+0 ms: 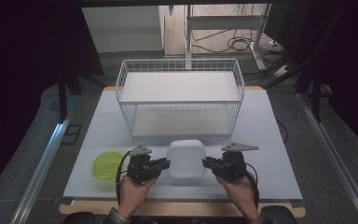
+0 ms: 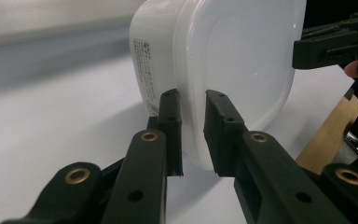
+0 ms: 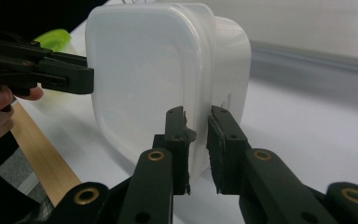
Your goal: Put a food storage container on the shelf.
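Container (image 1: 186, 158), white, sits near the desk's (image 1: 270, 154) near edge, both grippers' jaws clamped on its left and right rims; bare desk lies right.

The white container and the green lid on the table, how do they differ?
The white container is a deep, squarish tub with rounded corners; the green lid is round and flat. The container is opaque white, the lid see-through yellow-green. The container is gripped on opposite sides by the left gripper and right gripper; the lid lies untouched to its left. Both are plastic and sit at the near edge of the table.
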